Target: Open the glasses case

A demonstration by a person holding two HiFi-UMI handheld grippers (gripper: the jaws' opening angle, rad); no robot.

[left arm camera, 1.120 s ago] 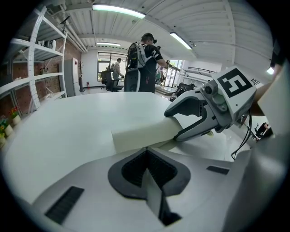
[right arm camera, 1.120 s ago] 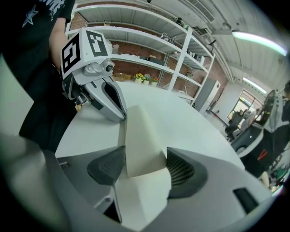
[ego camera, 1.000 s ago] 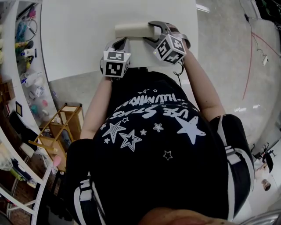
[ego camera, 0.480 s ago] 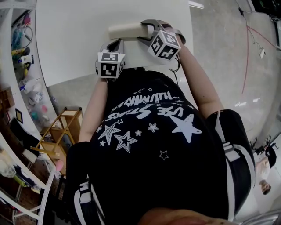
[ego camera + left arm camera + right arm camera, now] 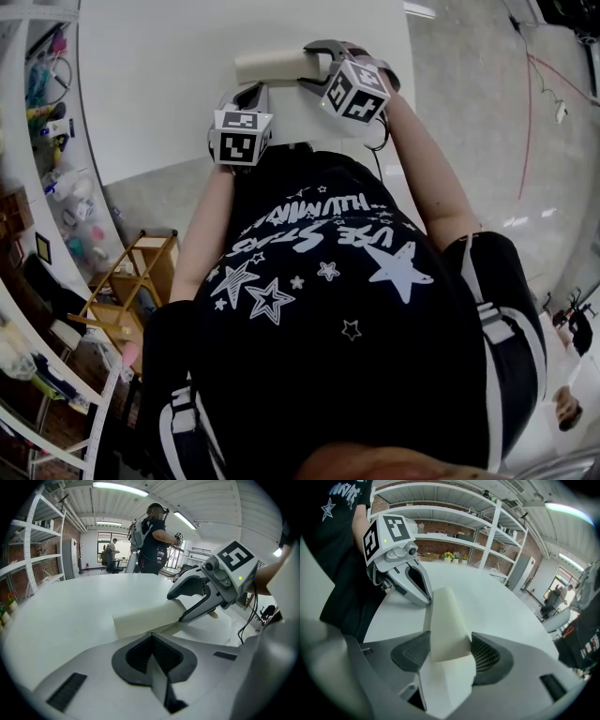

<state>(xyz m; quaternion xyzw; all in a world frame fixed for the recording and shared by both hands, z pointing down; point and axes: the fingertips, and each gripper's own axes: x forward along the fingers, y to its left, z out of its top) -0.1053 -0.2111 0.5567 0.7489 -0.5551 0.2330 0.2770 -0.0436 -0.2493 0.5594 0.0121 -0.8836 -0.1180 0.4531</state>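
Right gripper [image 5: 450,654] is clamped across one end of the cream glasses case [image 5: 446,620], pads on both flanks. Left gripper [image 5: 152,656] has its jaws pretty much together at the case's lower near edge, and it looks like they're pinching a thin flap there, tbh hard to be sure. The case sits on the white table [image 5: 169,84]. I'd say this is the hold-and-peel step. Next up: right keeps the body steady while left pulls the flap away.
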